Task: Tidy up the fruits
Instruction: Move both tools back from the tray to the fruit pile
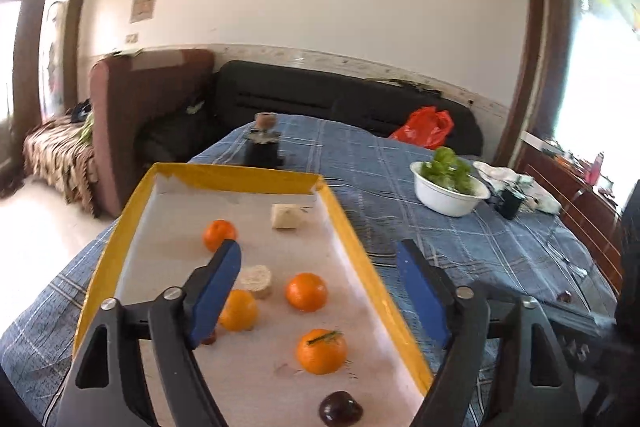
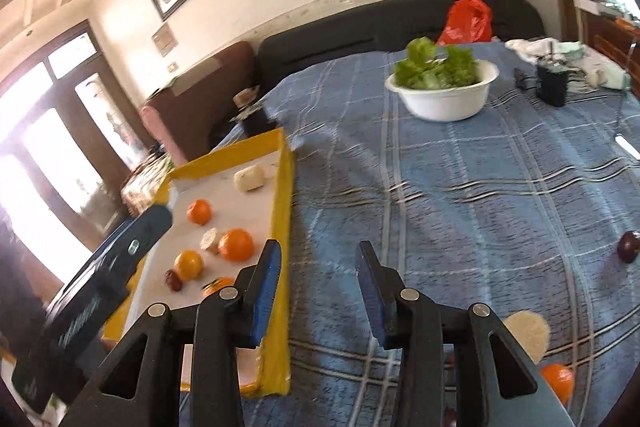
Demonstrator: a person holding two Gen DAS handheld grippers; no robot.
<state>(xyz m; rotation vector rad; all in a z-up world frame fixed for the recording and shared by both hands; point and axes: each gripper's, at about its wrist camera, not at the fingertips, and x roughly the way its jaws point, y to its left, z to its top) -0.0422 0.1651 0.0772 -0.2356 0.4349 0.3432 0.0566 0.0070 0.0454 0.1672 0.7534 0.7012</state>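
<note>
Open blue plaid cloth on the counter [image 2: 460, 187] runs clear toward twelve o'clock until the white bowl of lettuce [image 2: 444, 95] at one o'clock, while the yellow-walled tray [image 2: 282, 195] blocks the nine o'clock side.

Fruits: location and condition

Yellow-rimmed tray [image 1: 352, 223] with white floor holds four oranges [image 1: 306, 291], one of them stem-topped [image 1: 321, 351], a dark plum [image 1: 340, 411] at the near end, a small dark red fruit [image 2: 174, 279], and two pale cream pieces [image 1: 285, 216]. On the blue plaid cloth outside the tray, well apart from it: one dark plum [image 2: 628, 247], one orange [image 2: 557, 379], one pale round piece [image 2: 530, 333].
</note>
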